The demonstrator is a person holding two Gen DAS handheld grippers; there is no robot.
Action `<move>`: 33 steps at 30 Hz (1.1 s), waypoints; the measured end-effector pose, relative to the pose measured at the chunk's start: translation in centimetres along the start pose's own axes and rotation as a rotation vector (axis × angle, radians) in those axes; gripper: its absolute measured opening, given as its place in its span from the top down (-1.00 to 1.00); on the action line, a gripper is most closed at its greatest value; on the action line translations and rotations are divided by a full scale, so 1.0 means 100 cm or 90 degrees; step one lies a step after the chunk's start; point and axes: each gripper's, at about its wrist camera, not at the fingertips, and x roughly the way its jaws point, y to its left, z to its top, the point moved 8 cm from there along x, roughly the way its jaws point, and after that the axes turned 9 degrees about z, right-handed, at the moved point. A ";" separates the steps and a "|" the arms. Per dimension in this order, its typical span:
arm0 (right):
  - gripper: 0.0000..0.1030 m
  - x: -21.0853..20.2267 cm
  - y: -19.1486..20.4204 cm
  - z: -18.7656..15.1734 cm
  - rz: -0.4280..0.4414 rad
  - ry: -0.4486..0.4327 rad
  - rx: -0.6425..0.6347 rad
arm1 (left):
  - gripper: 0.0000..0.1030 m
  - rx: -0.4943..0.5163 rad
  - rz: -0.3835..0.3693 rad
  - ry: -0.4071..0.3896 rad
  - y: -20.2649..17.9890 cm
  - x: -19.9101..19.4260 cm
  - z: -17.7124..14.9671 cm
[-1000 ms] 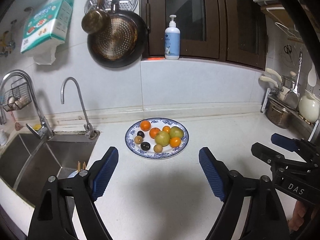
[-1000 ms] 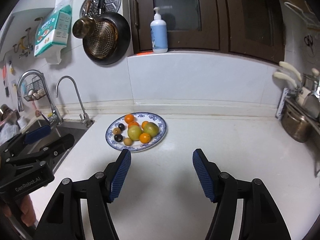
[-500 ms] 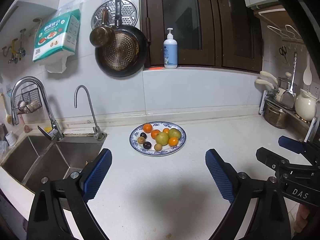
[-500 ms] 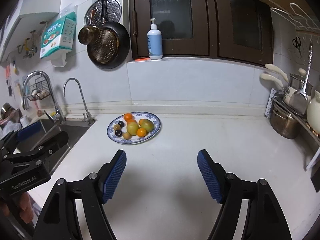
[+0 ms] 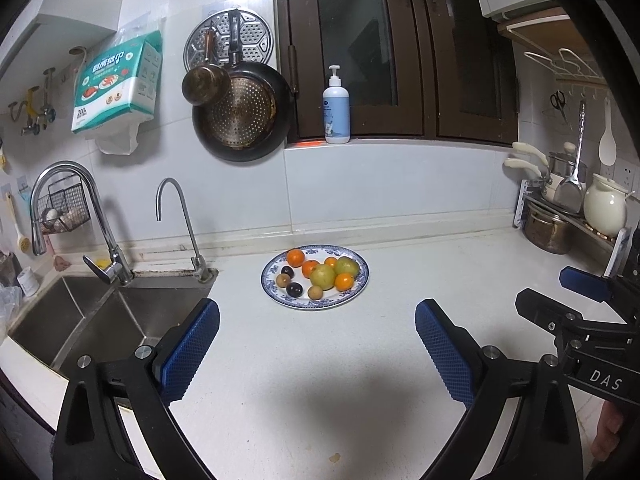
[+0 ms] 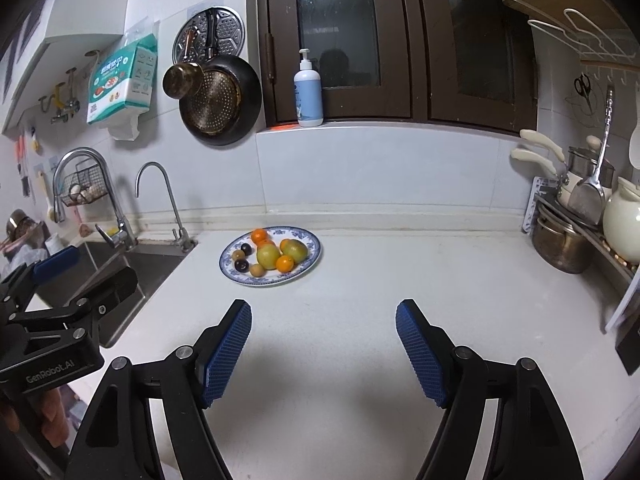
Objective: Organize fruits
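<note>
A blue-rimmed white plate [image 5: 280, 300] sits on the white counter near the back wall and also shows in the right wrist view [image 6: 314, 254]. It holds several fruits: oranges [image 5: 296, 257], two green fruits [image 5: 322, 276], dark plums [image 5: 294, 289] and small brown fruits [image 5: 315, 292]. My left gripper [image 5: 316, 344] is open and empty, well short of the plate. My right gripper [image 6: 323, 340] is open and empty, also short of the plate. Each gripper shows at the edge of the other's view.
A steel sink [image 5: 100, 320] with two faucets [image 5: 176, 216] lies left of the plate. Pots, a white kettle [image 5: 604, 208] and utensils stand on a rack at the right. A pan [image 5: 240, 112] hangs on the wall. A soap bottle [image 5: 336, 108] stands on the sill.
Both grippers have pulled back and risen away from the plate, so it looks smaller and farther. Both stay open and empty. The fruits have not moved.
</note>
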 end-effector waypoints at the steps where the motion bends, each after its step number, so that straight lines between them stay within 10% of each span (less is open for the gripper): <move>1: -0.46 -0.001 0.000 0.000 -0.001 -0.001 0.000 | -0.94 0.000 0.001 -0.001 0.000 -0.001 0.000; 33: -0.46 -0.013 -0.005 -0.002 -0.015 -0.010 0.007 | -1.00 0.008 0.001 -0.014 0.000 -0.012 0.000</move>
